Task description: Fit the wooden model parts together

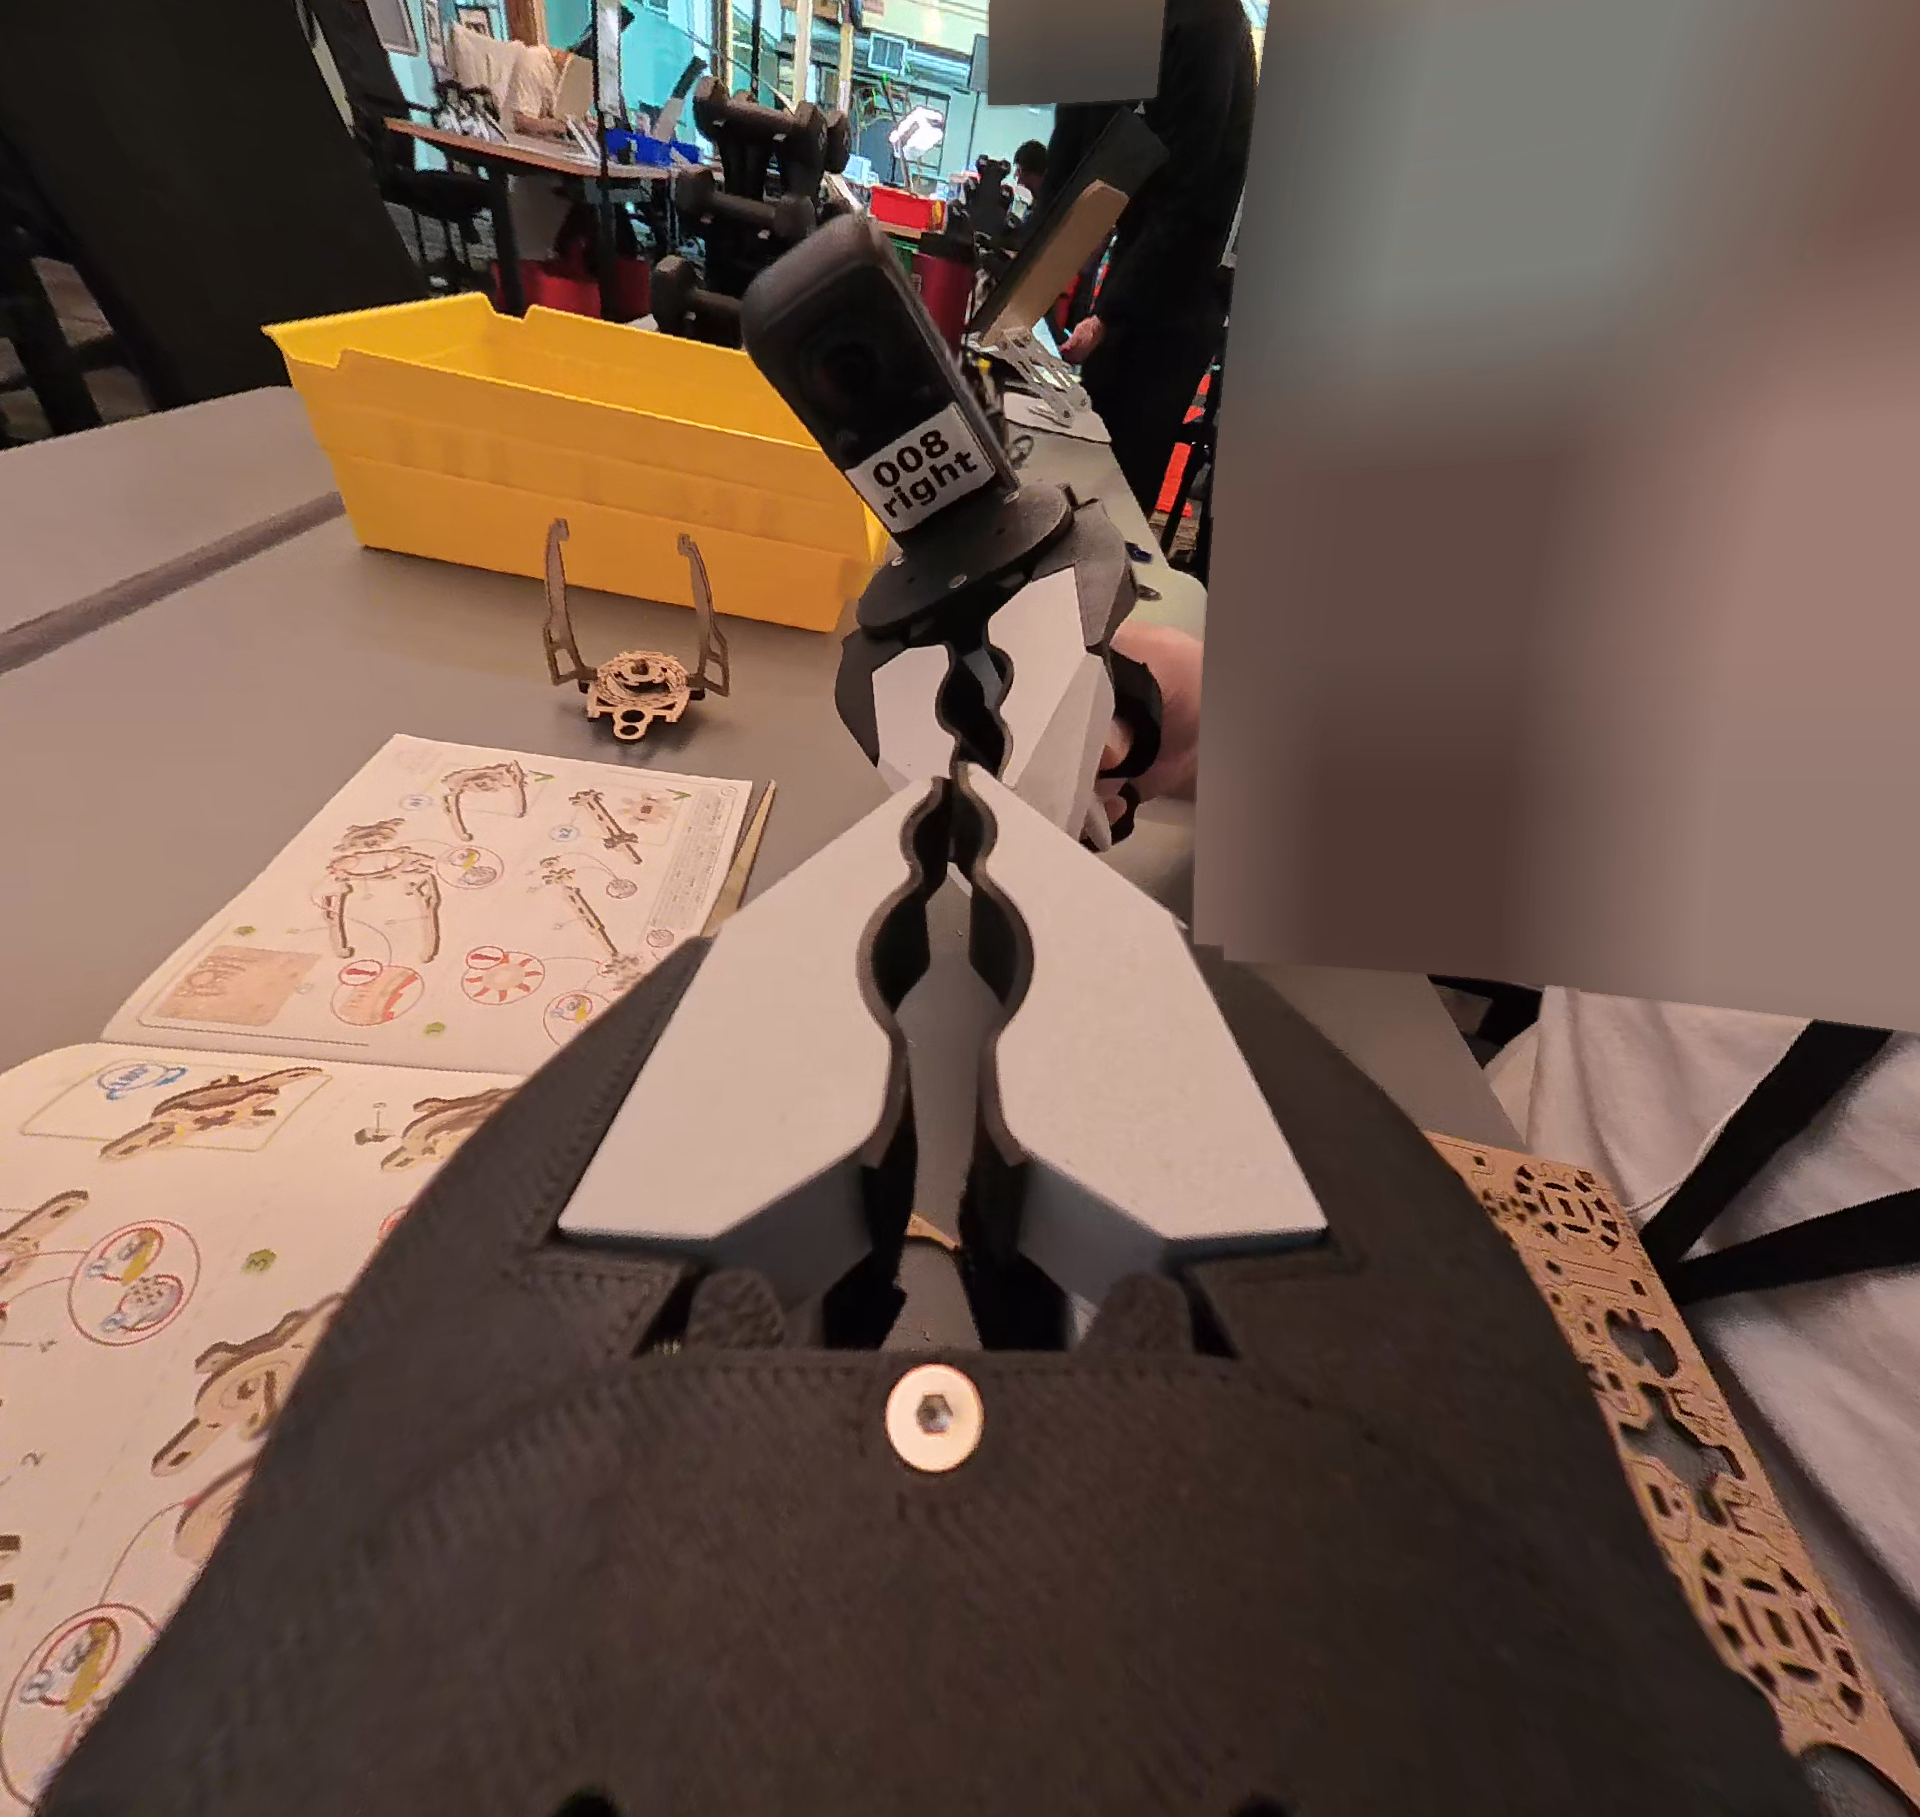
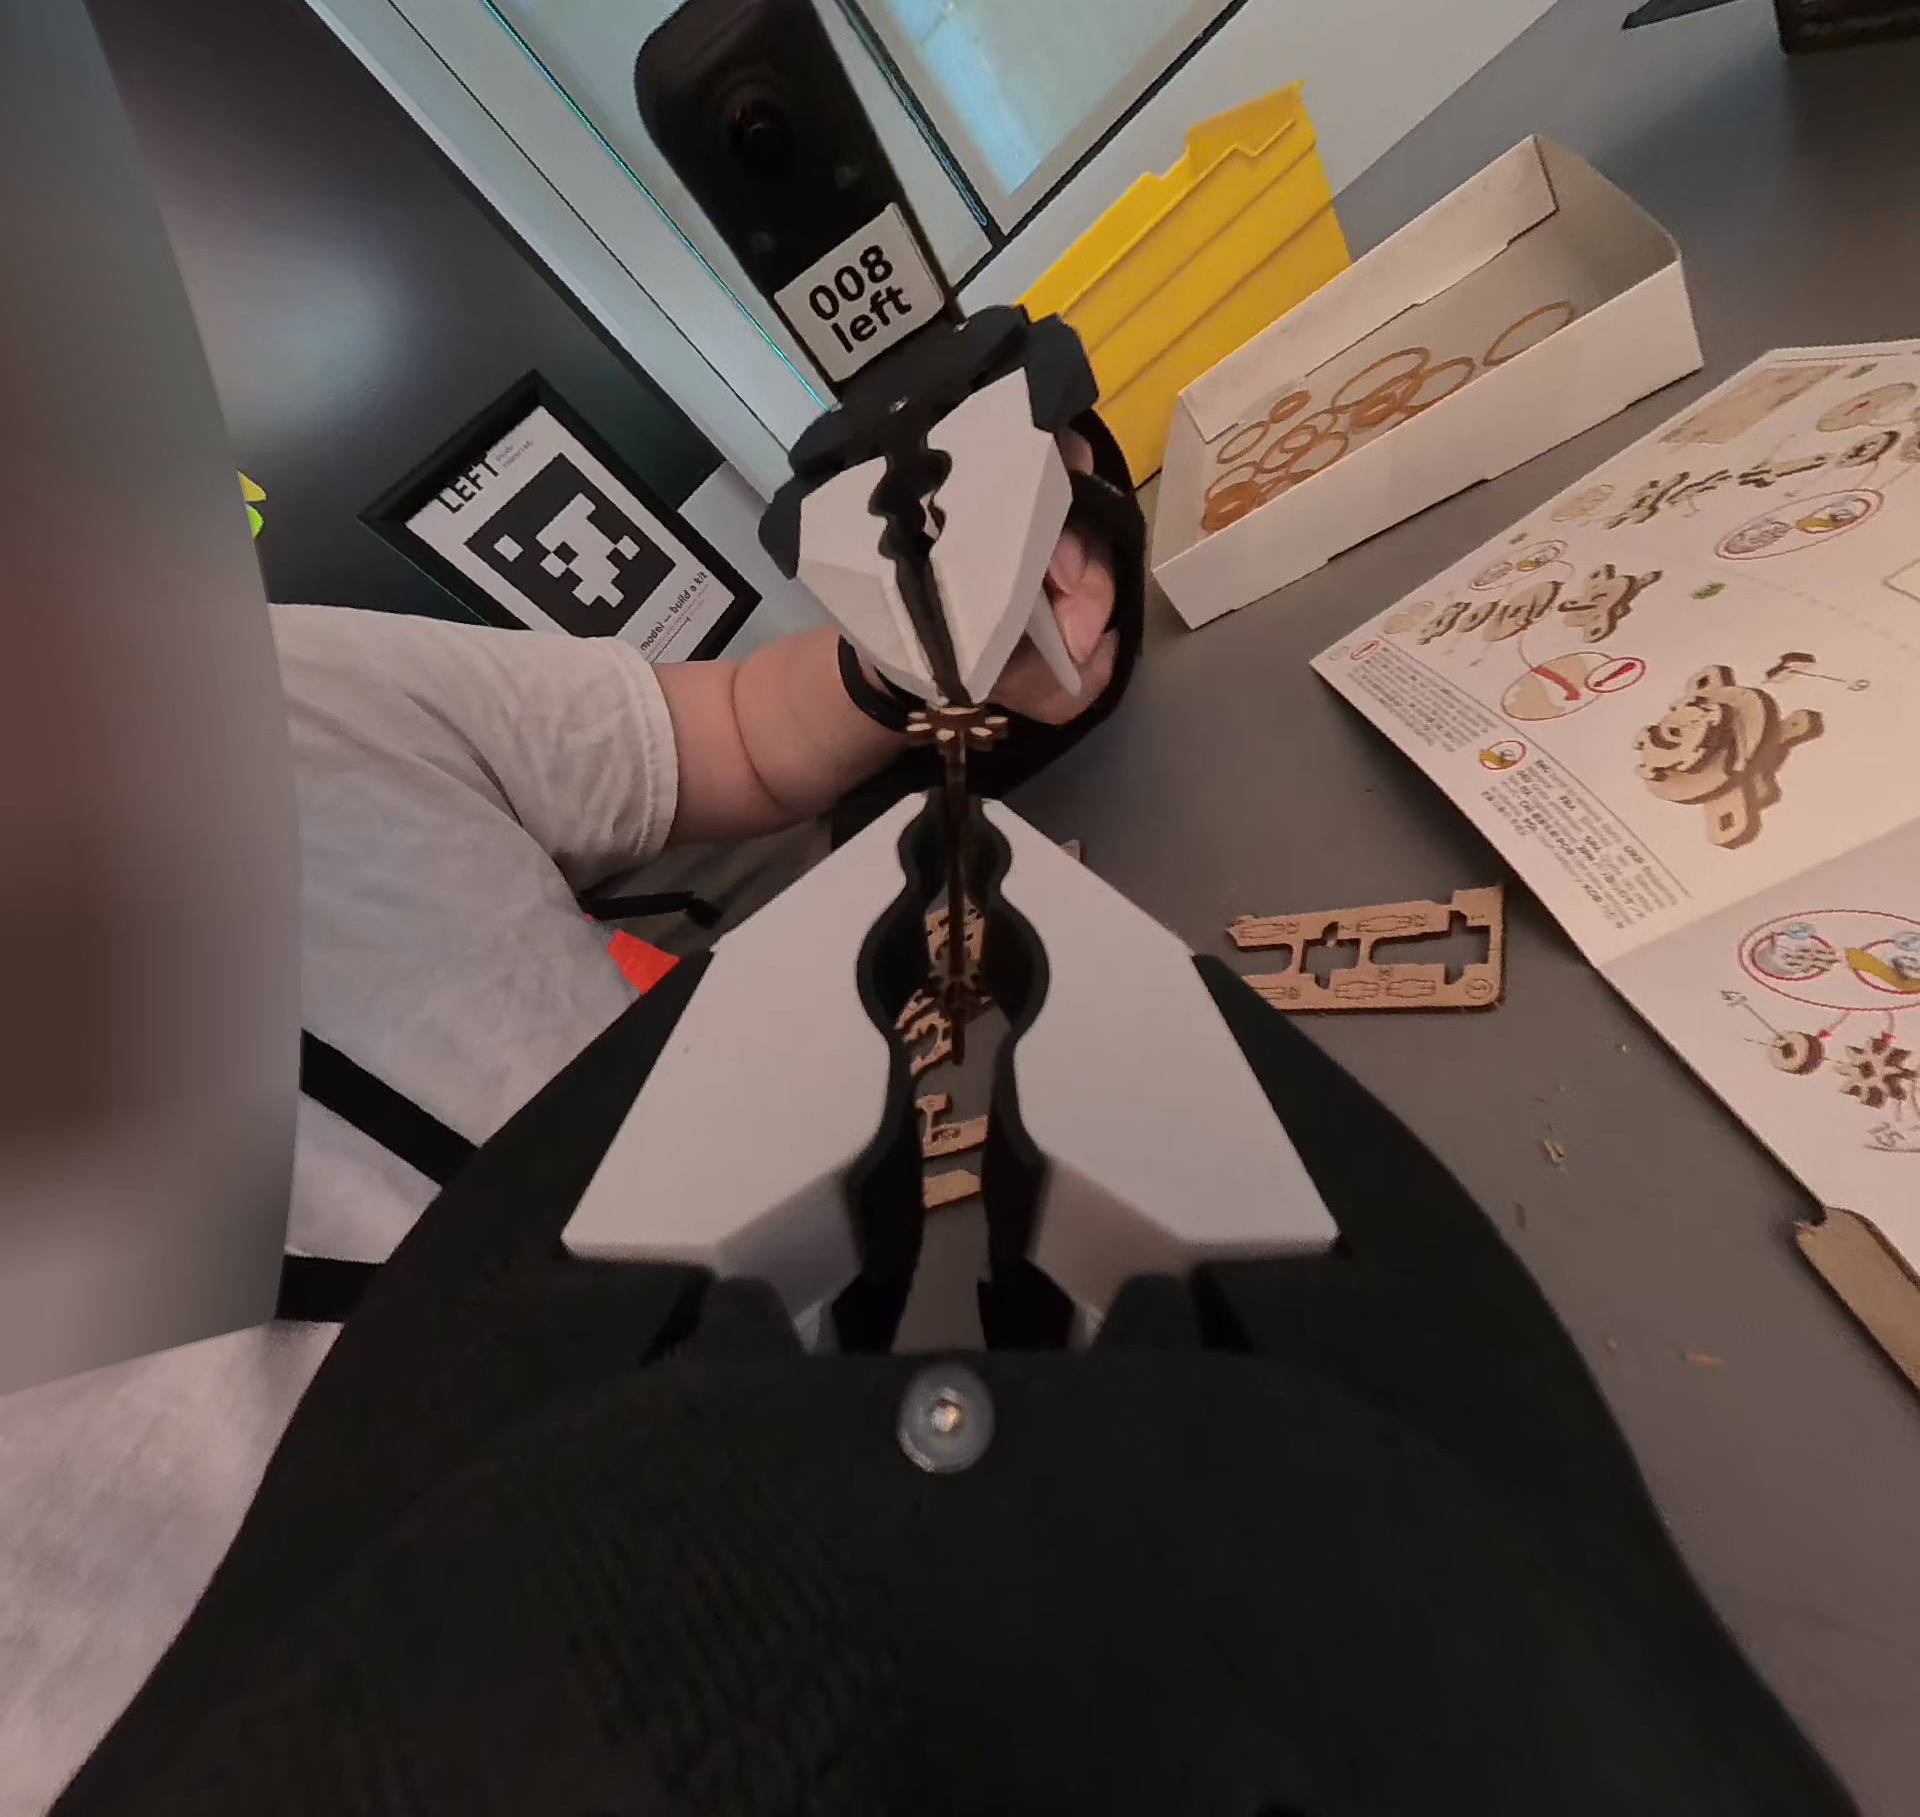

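My right gripper (image 2: 951,817) is shut on a thin wooden shaft (image 2: 954,884), seen edge-on between its fingers. A small flower-shaped wooden gear (image 2: 951,725) sits at the shaft's far end. My left gripper (image 2: 943,695) faces it tip to tip, shut, with its tips pinching at the gear. In the left wrist view my left gripper (image 1: 956,793) is shut and meets the right gripper (image 1: 971,759) above the table; the parts are hidden there. A part-built wooden model (image 1: 636,671) with two upright arms stands on the table beyond.
A yellow bin (image 1: 582,458) stands at the back of the grey table (image 1: 208,707). An open instruction booklet (image 1: 436,905) lies on the left. A white box of wooden rings (image 2: 1434,396), an offcut frame (image 2: 1371,957) and a punched part sheet (image 1: 1683,1455) lie nearby. The tips of both grippers are at nearly the same place. Both grippers' tips are roughly 25 cm from the part-built wooden model (image 1: 636,671).
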`<state>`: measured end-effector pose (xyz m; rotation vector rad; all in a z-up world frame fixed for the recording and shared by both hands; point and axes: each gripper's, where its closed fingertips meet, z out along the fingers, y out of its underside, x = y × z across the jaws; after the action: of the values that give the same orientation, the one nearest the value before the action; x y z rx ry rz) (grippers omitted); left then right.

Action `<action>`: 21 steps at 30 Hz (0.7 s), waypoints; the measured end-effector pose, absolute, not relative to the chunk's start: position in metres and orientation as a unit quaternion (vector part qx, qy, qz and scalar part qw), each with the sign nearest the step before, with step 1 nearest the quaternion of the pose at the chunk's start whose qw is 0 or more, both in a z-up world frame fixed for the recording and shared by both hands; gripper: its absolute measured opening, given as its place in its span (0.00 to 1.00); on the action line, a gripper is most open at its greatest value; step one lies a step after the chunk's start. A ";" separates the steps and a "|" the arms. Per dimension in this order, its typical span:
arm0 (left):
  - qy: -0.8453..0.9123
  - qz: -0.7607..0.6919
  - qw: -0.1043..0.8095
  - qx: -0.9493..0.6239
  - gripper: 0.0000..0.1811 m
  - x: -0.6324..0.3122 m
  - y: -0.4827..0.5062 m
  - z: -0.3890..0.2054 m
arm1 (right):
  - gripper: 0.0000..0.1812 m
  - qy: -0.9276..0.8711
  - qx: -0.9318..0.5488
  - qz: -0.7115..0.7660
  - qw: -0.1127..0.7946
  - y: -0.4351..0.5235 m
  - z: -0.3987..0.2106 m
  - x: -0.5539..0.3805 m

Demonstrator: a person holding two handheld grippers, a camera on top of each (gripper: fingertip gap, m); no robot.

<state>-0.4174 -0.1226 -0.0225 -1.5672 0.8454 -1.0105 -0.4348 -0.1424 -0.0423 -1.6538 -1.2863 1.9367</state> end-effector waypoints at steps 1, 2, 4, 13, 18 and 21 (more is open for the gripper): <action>0.356 -0.417 0.523 -0.653 0.00 -0.417 -0.123 -0.022 | 0.00 -0.445 -0.573 0.674 0.141 -0.143 -0.042 -0.435; 0.360 -0.411 0.524 -0.653 0.00 -0.417 -0.123 -0.023 | 0.00 -0.445 -0.573 0.674 0.138 -0.143 -0.042 -0.435; 0.366 -0.403 0.526 -0.654 0.00 -0.417 -0.123 -0.024 | 0.00 -0.446 -0.575 0.672 0.139 -0.143 -0.043 -0.435; 0.373 -0.382 0.544 -0.647 0.00 -0.418 -0.122 -0.022 | 0.00 -0.434 -0.573 0.683 0.130 -0.142 -0.040 -0.433; 0.374 -0.375 0.549 -0.646 0.00 -0.419 -0.122 -0.022 | 0.00 -0.430 -0.573 0.685 0.131 -0.141 -0.039 -0.433; 0.370 -0.382 0.548 -0.646 0.00 -0.419 -0.122 -0.021 | 0.00 -0.431 -0.573 0.684 0.133 -0.140 -0.039 -0.432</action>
<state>-0.4192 -0.1215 -0.0214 -1.5313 0.8757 -0.9040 -0.4324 -0.1403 -0.0386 -1.6617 -1.2506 1.9833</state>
